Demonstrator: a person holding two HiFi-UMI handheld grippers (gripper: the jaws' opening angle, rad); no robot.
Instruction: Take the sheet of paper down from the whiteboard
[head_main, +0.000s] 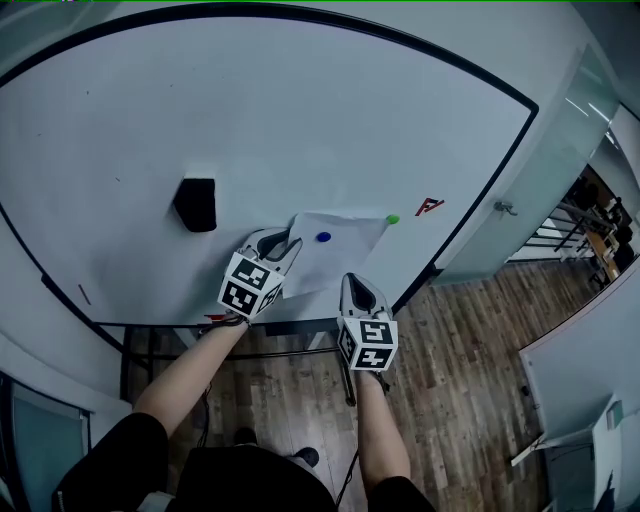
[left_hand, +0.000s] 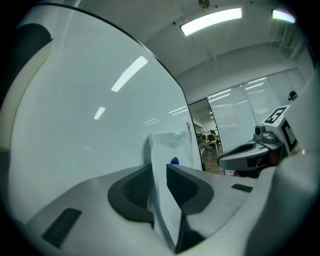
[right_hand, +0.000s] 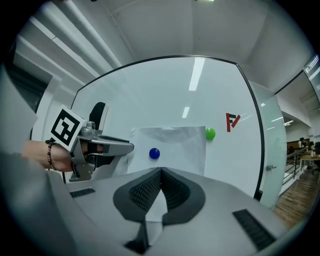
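Note:
A white sheet of paper (head_main: 335, 252) hangs on the whiteboard (head_main: 250, 120), with a blue magnet (head_main: 323, 237) on it and a green magnet (head_main: 392, 219) at its upper right corner. Its left edge curls off the board. My left gripper (head_main: 285, 243) is open, and that curled edge (left_hand: 170, 145) stands between its jaws (left_hand: 159, 169) with a gap beside it. My right gripper (head_main: 352, 282) is shut on the sheet's bottom edge; paper (right_hand: 175, 145) shows between its closed pads (right_hand: 161, 171). The blue magnet (right_hand: 154, 153) and green magnet (right_hand: 210, 133) show ahead.
A black eraser (head_main: 196, 204) sticks to the board left of the sheet. A red logo (head_main: 428, 207) sits right of the green magnet. Wooden floor (head_main: 470, 330) lies below, and a glass wall with a handle (head_main: 505, 208) stands at the right.

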